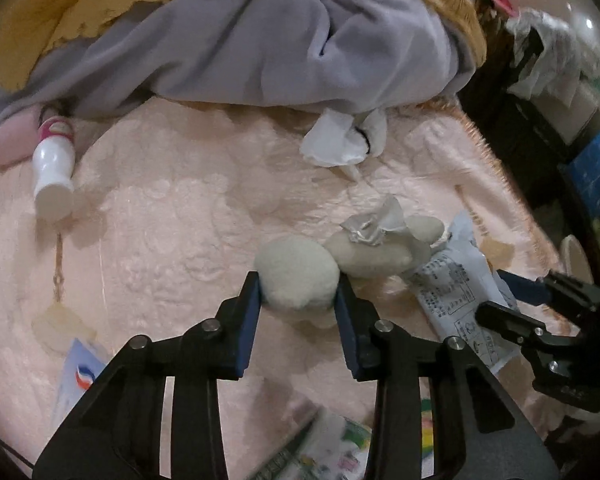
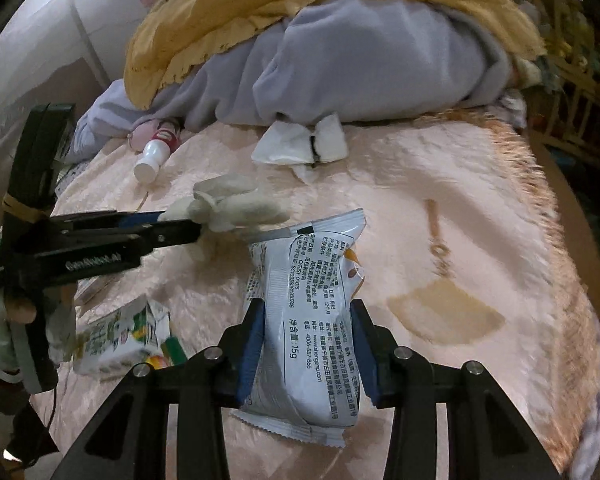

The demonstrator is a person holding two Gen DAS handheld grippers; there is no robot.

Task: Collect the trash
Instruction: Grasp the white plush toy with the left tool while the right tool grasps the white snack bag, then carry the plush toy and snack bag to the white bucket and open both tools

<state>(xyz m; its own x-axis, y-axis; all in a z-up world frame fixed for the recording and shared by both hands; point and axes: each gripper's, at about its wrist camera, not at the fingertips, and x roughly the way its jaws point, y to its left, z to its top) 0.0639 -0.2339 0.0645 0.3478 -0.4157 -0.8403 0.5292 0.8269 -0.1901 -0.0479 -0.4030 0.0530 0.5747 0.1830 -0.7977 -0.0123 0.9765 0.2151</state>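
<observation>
Both wrist cams sit close above bed (image 1: 180,208), tilted steeply down, facing blankets (image 2: 380,60) at 12 o'clock. Shared: white bottle (image 1: 54,168), tissue (image 2: 296,142), snack packet (image 2: 312,320).

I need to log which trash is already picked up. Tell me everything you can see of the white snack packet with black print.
The snack packet is a glossy white foil-like pouch, puffed and creased, with a serrated sealed end nearest the right wrist camera, small black printed text, a net weight line and an orange mark near the top. It stands roughly lengthwise along the right gripper, whose blue pads press on both its sides. The pink embossed bedspread lies below it; whether it touches is unclear.
</observation>
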